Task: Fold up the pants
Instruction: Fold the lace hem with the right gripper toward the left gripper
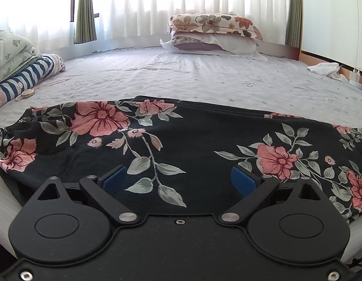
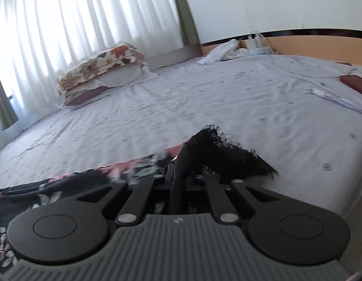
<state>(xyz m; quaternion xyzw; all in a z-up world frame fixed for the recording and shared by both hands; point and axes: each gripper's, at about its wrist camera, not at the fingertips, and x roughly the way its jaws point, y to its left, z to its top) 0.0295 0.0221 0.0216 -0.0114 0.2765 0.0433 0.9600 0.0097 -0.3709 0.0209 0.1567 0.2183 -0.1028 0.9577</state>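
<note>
Both wrist views are aimed low across the pale lilac bedsheet point(image 1: 204, 75), and the floral stacked pillows point(image 1: 213, 25) are shared.

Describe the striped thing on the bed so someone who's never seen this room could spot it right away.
Start at the bed with its pale sheet, and go to its left edge in the left wrist view, below the folded green floral quilt. The striped cloth lies against that pile. Its bold navy and white bands are the only stripes; everything else nearby is floral or plain.
</note>
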